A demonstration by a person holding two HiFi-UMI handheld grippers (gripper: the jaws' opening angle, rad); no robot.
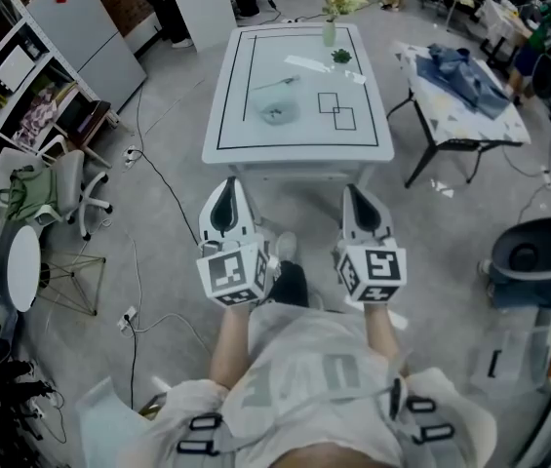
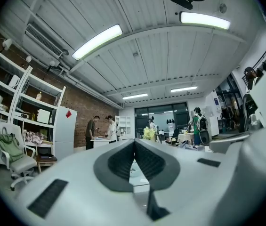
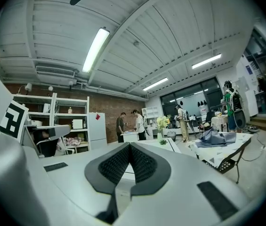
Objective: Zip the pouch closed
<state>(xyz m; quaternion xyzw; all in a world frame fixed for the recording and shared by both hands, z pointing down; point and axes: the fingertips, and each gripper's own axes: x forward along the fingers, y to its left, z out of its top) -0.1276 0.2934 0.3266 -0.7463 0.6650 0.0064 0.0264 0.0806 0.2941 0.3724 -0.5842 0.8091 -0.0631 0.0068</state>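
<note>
A pale, flat pouch (image 1: pixel 278 113) lies on the white table (image 1: pixel 226 125) ahead of me, left of the table's middle. Both grippers are held level in front of my chest, short of the table's near edge and well away from the pouch. My left gripper (image 1: pixel 228 187) has its jaws together with nothing between them; in its own view, my left gripper (image 2: pixel 134 143) shows dark pads meeting at the tip. My right gripper (image 1: pixel 357 191) is shut and empty too, and in its own view, my right gripper (image 3: pixel 129 146) shows pads closed in the same way.
On the table stand a vase of flowers (image 1: pixel 330 27), a small green thing (image 1: pixel 341 57) and two black square outlines (image 1: pixel 335 111). A folding table with blue cloth (image 1: pixel 465 76) is at the right. An office chair (image 1: pixel 60 188), shelves and floor cables are at the left.
</note>
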